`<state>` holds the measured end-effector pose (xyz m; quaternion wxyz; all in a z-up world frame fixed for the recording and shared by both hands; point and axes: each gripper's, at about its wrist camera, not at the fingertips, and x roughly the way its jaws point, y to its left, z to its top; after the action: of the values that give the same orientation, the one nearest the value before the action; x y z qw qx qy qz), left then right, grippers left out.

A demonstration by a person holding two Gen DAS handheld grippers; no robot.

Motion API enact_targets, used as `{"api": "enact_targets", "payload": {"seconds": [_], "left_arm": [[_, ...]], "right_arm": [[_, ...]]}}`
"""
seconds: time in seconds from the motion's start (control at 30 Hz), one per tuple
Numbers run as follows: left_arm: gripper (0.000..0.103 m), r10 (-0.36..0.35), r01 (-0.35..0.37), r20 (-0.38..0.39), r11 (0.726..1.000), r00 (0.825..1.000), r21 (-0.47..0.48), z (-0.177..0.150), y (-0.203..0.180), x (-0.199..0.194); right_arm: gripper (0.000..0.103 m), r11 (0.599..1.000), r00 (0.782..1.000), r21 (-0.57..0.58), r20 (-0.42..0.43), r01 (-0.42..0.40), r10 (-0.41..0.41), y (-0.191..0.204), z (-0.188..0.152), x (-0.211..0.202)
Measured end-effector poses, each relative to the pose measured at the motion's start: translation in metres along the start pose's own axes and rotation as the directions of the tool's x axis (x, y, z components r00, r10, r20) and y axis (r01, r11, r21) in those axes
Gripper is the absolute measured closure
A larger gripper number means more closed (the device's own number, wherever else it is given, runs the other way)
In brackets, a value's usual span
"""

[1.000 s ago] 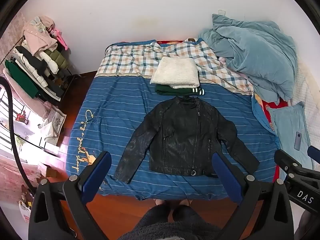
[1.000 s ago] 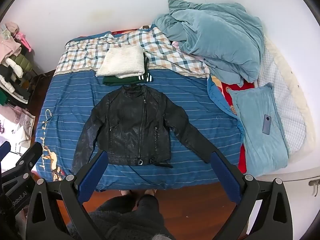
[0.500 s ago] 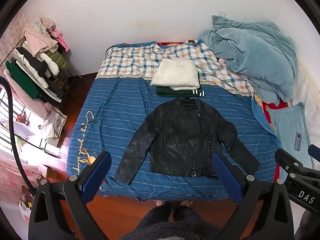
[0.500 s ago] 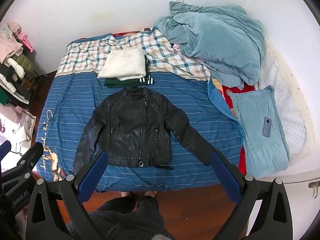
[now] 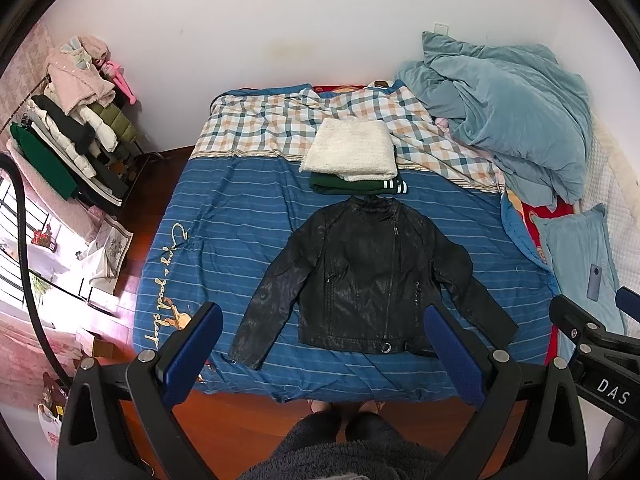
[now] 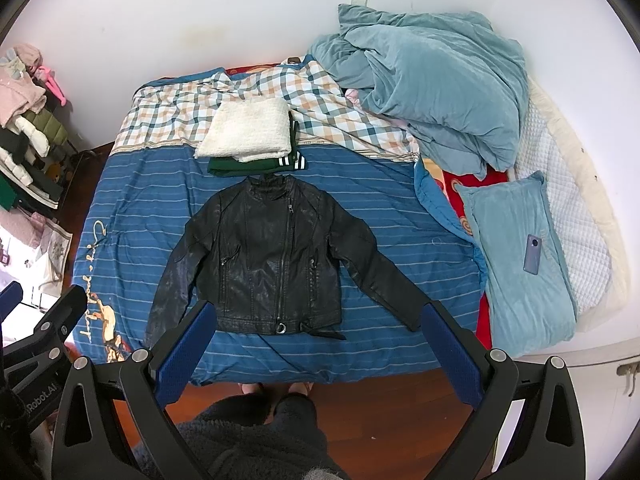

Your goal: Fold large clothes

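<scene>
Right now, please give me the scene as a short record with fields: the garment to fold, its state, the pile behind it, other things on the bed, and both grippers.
garment: black jacket, flat on the blue bedcover
state: unfolded, zipped, both sleeves spread outward
pile: white fleece on a green garment, folded, just beyond the collar
other: teal duvet bunched at the far right; phone on a teal pillow
left gripper: open, above the bed's near edge, holding nothing
right gripper: open, holding nothing
</scene>
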<state>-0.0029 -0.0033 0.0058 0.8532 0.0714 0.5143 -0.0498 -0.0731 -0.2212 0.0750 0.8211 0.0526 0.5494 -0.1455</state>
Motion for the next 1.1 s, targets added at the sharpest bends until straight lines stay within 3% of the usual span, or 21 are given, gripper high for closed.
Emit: {"api": "enact_targets", "payload": {"seconds": [1.1], "left_arm": [[0.000,-0.012,0.012,0.018,1.000,1.000,-0.014,0.002,0.000,-0.008]], "right_arm": [[0.000,1.000,1.000,-0.003,0.010,-0.001,0.001,-0.001,0.015,-0.016]]}}
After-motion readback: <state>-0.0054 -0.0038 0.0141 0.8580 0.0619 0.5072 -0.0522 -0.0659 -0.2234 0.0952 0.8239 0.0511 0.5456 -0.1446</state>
